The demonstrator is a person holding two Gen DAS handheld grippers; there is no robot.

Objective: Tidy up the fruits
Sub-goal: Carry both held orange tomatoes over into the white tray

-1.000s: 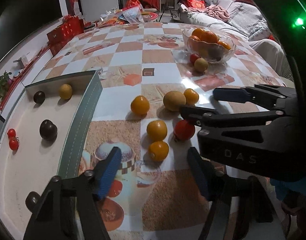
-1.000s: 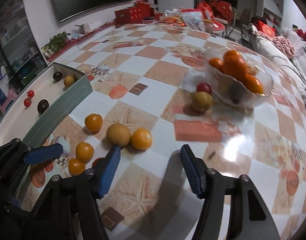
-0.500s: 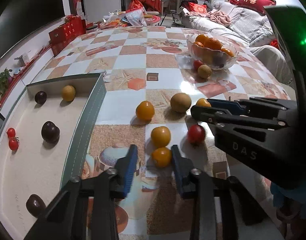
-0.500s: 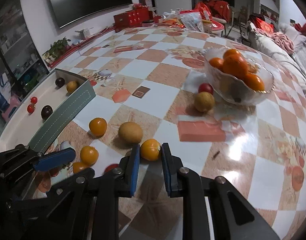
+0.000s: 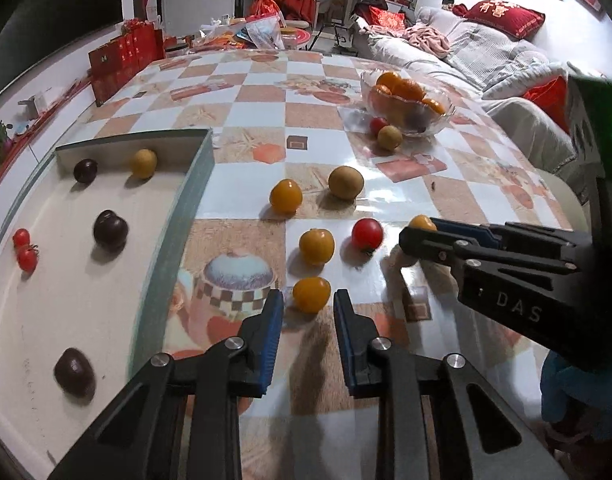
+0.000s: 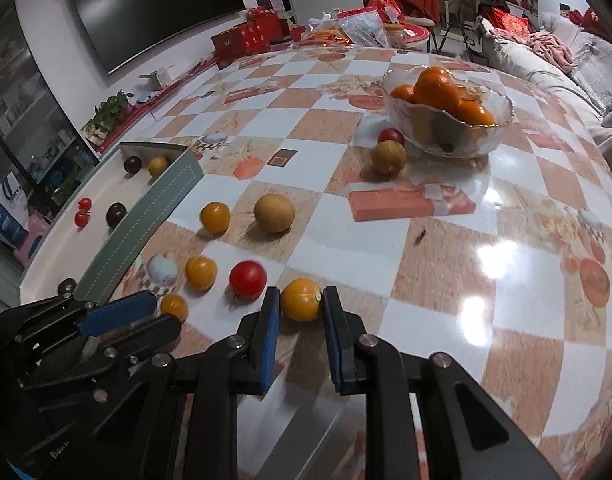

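Observation:
Several yellow tomatoes, a red tomato (image 5: 367, 233) and a brown round fruit (image 5: 346, 183) lie loose on the checkered table. My left gripper (image 5: 308, 300) is narrowly open around the nearest yellow tomato (image 5: 311, 294), its pads not clearly touching. My right gripper (image 6: 301, 298) is shut on another yellow tomato (image 6: 301, 299), held at the fingertips; it also shows in the left wrist view (image 5: 422, 223). A white tray (image 5: 85, 292) at the left holds dark plums, cherry tomatoes and a yellow fruit.
A glass bowl (image 6: 448, 110) of oranges stands at the far right, with a red tomato (image 6: 390, 136) and a brown fruit (image 6: 388, 157) beside it. The tray's green wall (image 5: 173, 240) stands left of the loose fruit. A sofa lies beyond the table.
Both grippers have narrowed from wide open. The right one has closed on a yellow tomato. The left one has moved forward around the nearest yellow tomato.

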